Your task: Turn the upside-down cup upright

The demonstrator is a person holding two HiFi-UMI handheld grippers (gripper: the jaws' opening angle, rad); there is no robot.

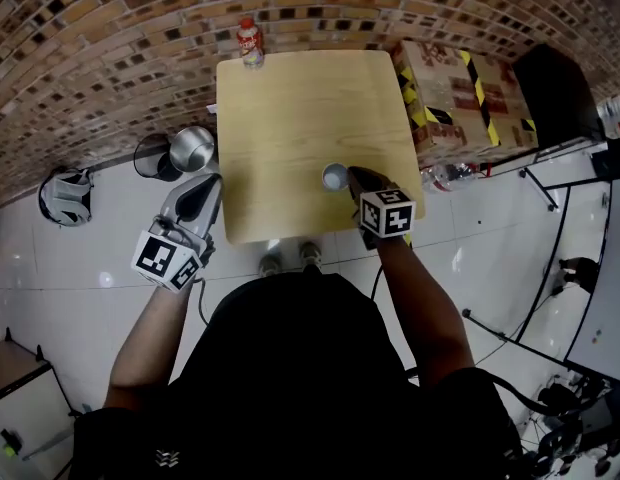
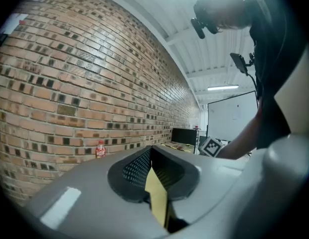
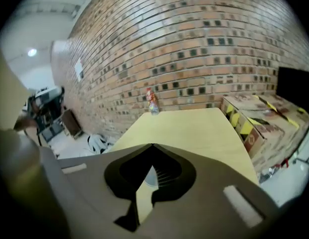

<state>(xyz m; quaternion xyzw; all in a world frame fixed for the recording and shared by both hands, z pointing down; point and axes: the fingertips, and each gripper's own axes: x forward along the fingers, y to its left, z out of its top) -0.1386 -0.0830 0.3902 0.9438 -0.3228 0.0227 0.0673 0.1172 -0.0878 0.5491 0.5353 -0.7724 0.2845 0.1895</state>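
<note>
The cup (image 1: 335,176) looks mouth-up on the tabletop (image 1: 280,118), towards its near edge. The right hand-held gripper (image 1: 357,179) is just beside it, jaws together and empty. The left hand-held gripper (image 1: 209,182), jaws likewise together, hangs off the tabletop's left side.

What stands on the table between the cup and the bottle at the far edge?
Nothing. In the head view, the stretch of table between the cup and the bottle is bare wood.
</note>
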